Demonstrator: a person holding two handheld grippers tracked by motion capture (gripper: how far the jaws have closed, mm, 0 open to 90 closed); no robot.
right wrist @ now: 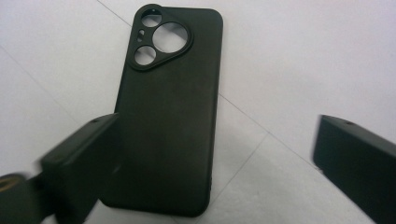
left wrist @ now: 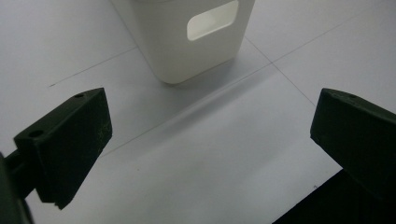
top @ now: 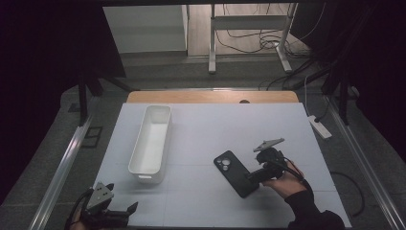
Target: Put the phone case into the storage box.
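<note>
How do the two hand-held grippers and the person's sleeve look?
Both are black. The left hand-held gripper and the right hand-held gripper each carry a grey three-cornered plate on top. Their jaws are blocky, with small holes. A black cable trails from the right one. The sleeve is dark.

One black phone case (top: pixel 235 173), one white bin (top: pixel 151 143), two claws: left (top: pixel 125 212), right (top: pixel 252 176).

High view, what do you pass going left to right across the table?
Left claw at the near left corner → white bin → black phone case → right claw, open at the case's near end, in the person's hand.
</note>
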